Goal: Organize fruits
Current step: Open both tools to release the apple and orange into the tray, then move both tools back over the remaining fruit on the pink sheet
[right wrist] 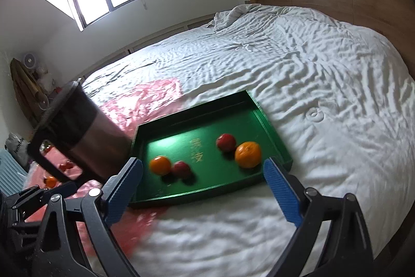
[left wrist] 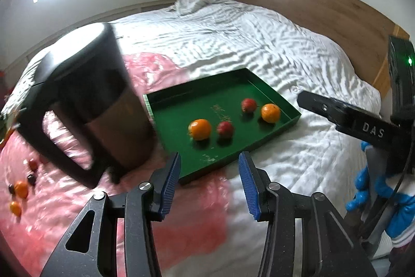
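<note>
Four fruits, two oranges point(left wrist: 199, 129) and two red apples point(left wrist: 225, 128), lie in a green tray point(left wrist: 166, 101) on the bed point(left wrist: 233, 43); left claw point(left wrist: 209, 187) and right claw point(right wrist: 203, 190) hover empty, jaws apart.

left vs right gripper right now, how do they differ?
Opening: the left gripper has its jaws only partly apart; the right gripper has them spread wide.
Framing: between the left's pads sits the tray's near edge; the right's pads span most of the tray's near side.
Neighbour: the black jug stands close by the left, farther from the right.
Shared: blue ribbed pads, nothing held, both aimed down at the tray.
</note>
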Demonstrator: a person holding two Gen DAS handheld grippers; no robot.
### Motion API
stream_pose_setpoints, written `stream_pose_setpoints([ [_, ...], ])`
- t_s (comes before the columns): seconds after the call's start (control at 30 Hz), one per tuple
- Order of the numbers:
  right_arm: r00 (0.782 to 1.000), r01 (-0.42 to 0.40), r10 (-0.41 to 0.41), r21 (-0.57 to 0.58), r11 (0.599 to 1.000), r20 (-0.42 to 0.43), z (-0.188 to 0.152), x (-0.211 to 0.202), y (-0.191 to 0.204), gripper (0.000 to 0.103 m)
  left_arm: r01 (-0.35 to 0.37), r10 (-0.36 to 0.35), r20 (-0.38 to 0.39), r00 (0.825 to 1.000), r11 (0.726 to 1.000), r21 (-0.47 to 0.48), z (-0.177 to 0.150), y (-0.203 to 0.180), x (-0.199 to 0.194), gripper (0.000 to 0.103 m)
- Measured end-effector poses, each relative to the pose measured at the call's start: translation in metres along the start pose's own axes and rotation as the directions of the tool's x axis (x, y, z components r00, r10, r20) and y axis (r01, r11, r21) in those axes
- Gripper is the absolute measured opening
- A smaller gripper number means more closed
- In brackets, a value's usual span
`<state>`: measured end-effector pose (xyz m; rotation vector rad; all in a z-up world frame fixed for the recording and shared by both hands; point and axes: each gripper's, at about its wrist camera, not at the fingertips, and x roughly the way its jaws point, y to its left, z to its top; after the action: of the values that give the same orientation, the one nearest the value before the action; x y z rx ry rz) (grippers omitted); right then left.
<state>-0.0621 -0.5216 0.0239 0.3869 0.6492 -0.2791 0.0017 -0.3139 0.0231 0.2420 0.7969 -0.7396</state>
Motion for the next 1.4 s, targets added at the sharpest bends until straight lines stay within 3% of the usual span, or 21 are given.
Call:
stream_pose_setpoints([
  [0.1, 1.000, -0.016, 0.016, -0.008, 1.000, -0.012, -0.009, -0.010, 0.012, 0.103, -0.018, 0.017, -0.023, 1.000, 1.000, -0.018, -0.010, 0.015, -0.018, 0.047],
  [0.17, 0.999, -0.029, 0.028, -0.024, 0.999, -0.024, -0.016, -0.014, 0.020, 0.103, -0.053, 0.053, -0.026, 0.998, 0.999, -0.011, -0.018, 0.022, -0.028, 0.057],
  [0.43, 0.993, -0.114, 0.112, -0.038, 0.993, -0.044, -0.038, -0.032, 0.055, 0.103, -0.112, 0.112, -0.007, 0.994, 0.991, -0.071, -0.050, 0.064, -0.072, 0.064],
  [0.83, 0.977, -0.209, 0.212, -0.170, 0.963, -0.003, -0.062, -0.059, 0.135, 0.103, -0.187, 0.197, 0.033, 0.980, 0.964, -0.191, -0.095, 0.130, -0.117, 0.065],
  [1.13, 0.968, -0.251, 0.240, -0.235, 0.939, -0.072, -0.090, -0.050, 0.183, 0.103, -0.233, 0.249, 0.024, 0.968, 0.933, -0.276, -0.130, 0.175, -0.135, 0.065],
  [1.4, 0.944, -0.320, 0.282, -0.258, 0.912, -0.173, -0.112, -0.030, 0.219, 0.103, -0.268, 0.285, -0.011, 0.959, 0.889, -0.371, -0.168, 0.223, -0.143, 0.065],
])
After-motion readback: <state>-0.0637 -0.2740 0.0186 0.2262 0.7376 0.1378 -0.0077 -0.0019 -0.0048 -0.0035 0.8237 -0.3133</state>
